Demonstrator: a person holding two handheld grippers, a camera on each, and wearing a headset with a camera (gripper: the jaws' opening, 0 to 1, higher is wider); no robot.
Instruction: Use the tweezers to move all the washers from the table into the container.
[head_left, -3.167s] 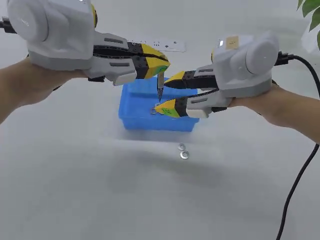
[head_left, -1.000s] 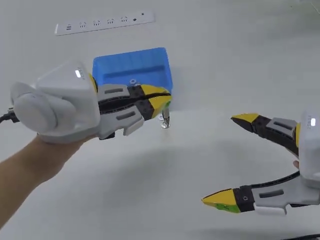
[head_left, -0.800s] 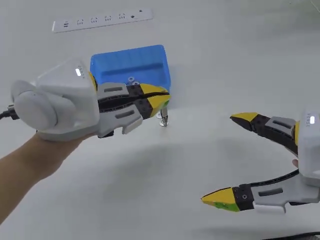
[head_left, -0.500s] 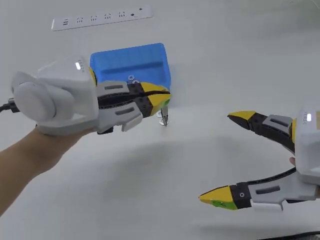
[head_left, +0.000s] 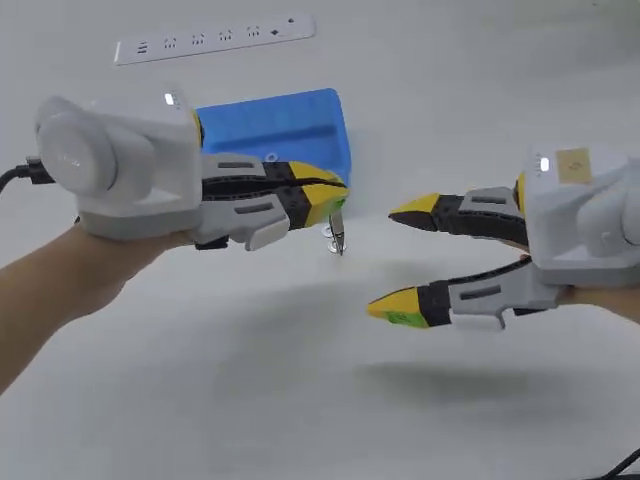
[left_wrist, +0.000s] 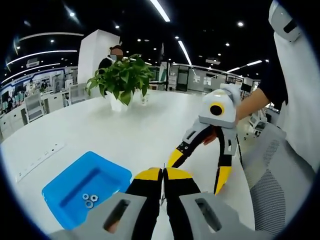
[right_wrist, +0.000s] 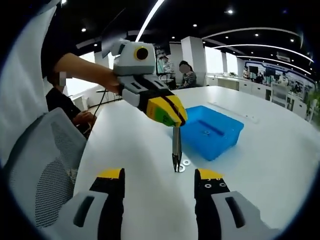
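2 washers lie on the white table, close together and just in front of the blue container. The tweezers hang nearly upright over them, tips down at the nearer washer; whether the tips touch it I cannot tell. The left gripper has its jaws closed together on the upper end of the tweezers, and in its own view the yellow tips meet with the thin tool between them. The right gripper hovers above the table, to the right of the tweezers and apart from them. Its 2 jaws are spread wide and hold nothing. In the right gripper view they rise on either side of the washers. Inside the container a small cluster of washers rests on the floor near 1 wall. A power strip lies on the table behind the container, and a potted plant stands farther back.
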